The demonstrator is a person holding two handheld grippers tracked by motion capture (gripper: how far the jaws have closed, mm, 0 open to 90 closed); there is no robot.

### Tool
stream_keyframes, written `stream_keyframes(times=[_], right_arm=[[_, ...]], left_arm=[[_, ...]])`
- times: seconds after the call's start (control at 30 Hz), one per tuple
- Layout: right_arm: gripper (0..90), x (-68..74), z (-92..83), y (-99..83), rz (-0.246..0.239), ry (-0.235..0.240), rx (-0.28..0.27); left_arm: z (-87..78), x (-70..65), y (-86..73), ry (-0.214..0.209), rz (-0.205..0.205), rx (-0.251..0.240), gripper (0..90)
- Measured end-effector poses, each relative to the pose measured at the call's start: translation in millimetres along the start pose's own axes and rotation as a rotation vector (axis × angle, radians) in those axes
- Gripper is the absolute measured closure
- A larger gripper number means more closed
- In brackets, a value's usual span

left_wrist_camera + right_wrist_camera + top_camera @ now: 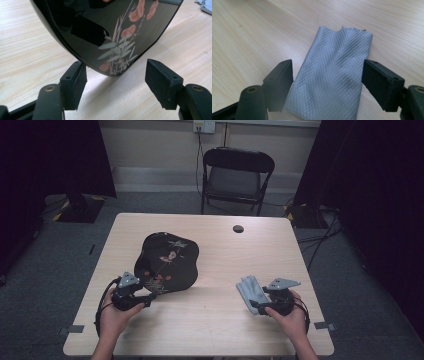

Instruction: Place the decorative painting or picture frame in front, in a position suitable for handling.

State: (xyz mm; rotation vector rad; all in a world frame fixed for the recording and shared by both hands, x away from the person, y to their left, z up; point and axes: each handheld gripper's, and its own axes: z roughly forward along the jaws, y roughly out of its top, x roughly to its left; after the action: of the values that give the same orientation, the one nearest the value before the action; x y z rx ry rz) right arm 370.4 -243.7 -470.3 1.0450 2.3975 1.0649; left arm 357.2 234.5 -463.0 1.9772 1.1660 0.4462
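A black lacquer tray (167,262) painted with red flowers and pale leaves lies on the wooden table (210,330), left of centre. My left gripper (150,298) sits at its near edge. In the left gripper view the tray's rim (112,37) hangs between the wide-apart jaws of the open left gripper (116,75), close to the left pad (75,82) and well clear of the right one. A folded grey quilted cloth (250,291) lies at the right. My right gripper (328,77) stands open with the cloth (332,75) flat between its jaws.
A black folding chair (235,175) stands behind the table's far edge. A small dark round cap (238,228) sits in the tabletop near the back. Bare wood lies between the tray and the cloth. Cables run over the floor at the right.
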Motion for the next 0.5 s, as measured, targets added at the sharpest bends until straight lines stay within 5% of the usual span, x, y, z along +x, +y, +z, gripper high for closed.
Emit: stream_keyframes(times=[0.17, 0.5], right_arm=[[25.1, 0.7, 0.4, 0.0, 0.000, -0.001, 0.003], [25.1, 1.3, -1.1, 1.4, 0.000, -0.001, -0.003]], left_arm=[[3.0, 2.7, 0.2, -0.008, 0.002, -0.009, 34.0], [-2.0, -16.7, -4.2, -0.039, 0.018, 0.002, 35.9]])
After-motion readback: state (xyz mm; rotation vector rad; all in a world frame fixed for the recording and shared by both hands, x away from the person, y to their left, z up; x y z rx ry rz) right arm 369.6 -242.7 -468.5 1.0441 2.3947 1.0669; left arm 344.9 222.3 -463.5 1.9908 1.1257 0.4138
